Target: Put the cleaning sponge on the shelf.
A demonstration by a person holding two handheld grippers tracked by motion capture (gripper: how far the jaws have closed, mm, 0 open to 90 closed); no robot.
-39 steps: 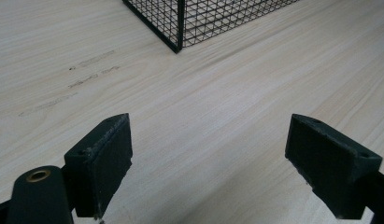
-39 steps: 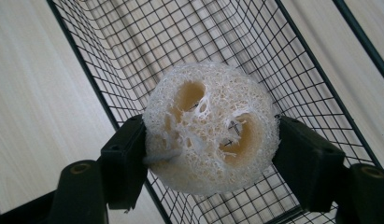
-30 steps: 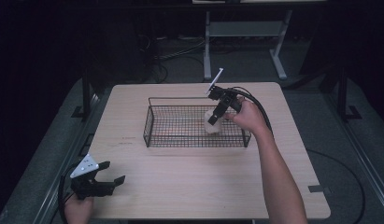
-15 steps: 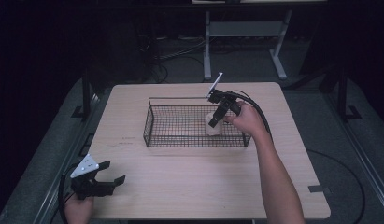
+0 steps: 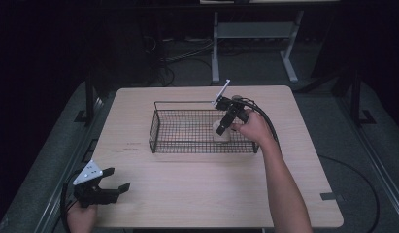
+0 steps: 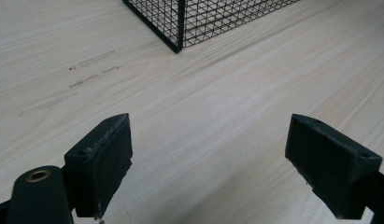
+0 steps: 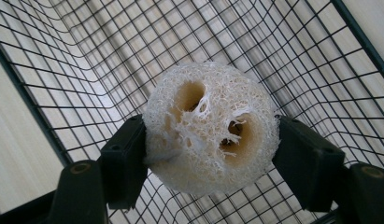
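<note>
Now the right gripper [image 7: 210,154] has a tight hold of a loofah piece [image 7: 212,128]. Its two black jaws press on the two sides of it, and the soft thing bulges out between them. The loofah piece is pale, round and short, with holes going through it. In the right gripper view the holes face the camera, so its long way runs from the gripper out toward the basket floor.

The wire basket [image 5: 160,131] sits in the middle of the wooden table [image 5: 197,194]. In the high view the loofah piece [image 5: 220,132] is inside the basket, near its right end, low by the wire floor. The right gripper [image 5: 226,125] tips down into the basket from the right side. The person's right hand [image 5: 253,127] wraps around it, and the forearm stretches up from the near edge of the table.

The left gripper [image 5: 120,180] is far from the basket, at the near left corner of the table. It lies low and points toward the basket. Its jaws are wide apart with nothing in them.
</note>
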